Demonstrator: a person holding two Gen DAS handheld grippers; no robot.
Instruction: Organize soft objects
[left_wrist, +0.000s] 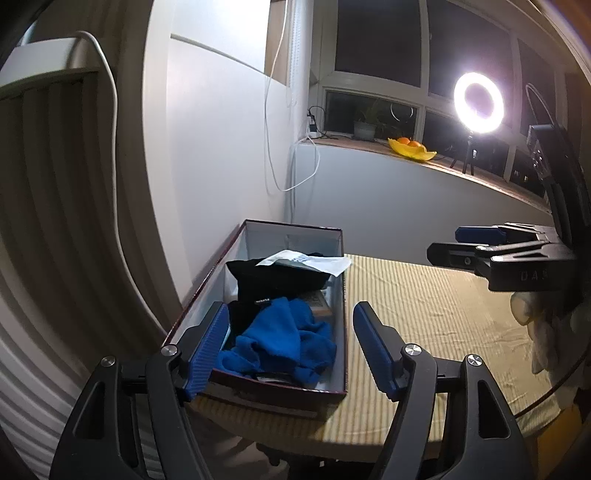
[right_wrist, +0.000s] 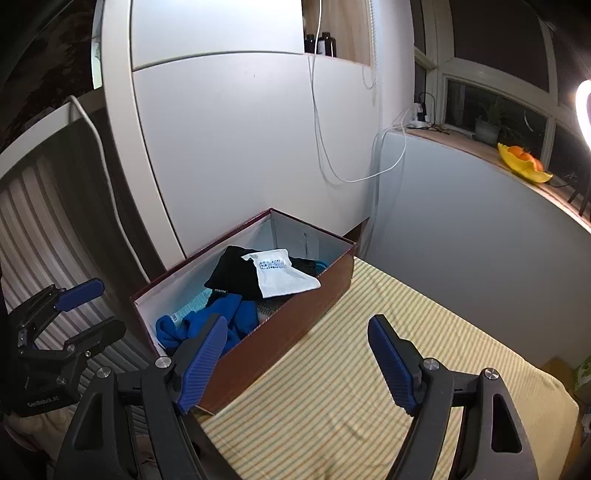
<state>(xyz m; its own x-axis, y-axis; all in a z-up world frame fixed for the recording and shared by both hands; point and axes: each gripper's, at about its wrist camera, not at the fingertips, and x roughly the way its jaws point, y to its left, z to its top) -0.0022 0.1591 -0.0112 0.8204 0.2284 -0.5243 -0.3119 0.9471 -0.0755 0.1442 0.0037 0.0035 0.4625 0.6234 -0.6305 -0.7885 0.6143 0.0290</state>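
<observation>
An open maroon box (left_wrist: 295, 226) with a white inside stands at the left edge of the striped tablecloth (left_wrist: 424, 314). A crumpled blue cloth (left_wrist: 280, 339) fills its near end, with a black garment (left_wrist: 277, 277) behind it and a white printed pouch (left_wrist: 310, 263) on top. My left gripper (left_wrist: 291, 314) hangs open over the box's near end, nothing between its blue pads. My right gripper (right_wrist: 299, 325) is open too, empty, above the box's (right_wrist: 295, 314) long side and the cloth (right_wrist: 369, 369). Each wrist view also shows the other gripper: the right (left_wrist: 447, 242), the left (right_wrist: 103, 306).
White wall panels and hanging white cables (right_wrist: 332, 147) rise behind the box. A ribbed radiator (left_wrist: 55, 221) stands to the left. On the windowsill are a yellow bowl of oranges (left_wrist: 412, 147), a plant and a lit ring light (left_wrist: 478, 101). A gloved hand (left_wrist: 539, 332) holds the right gripper.
</observation>
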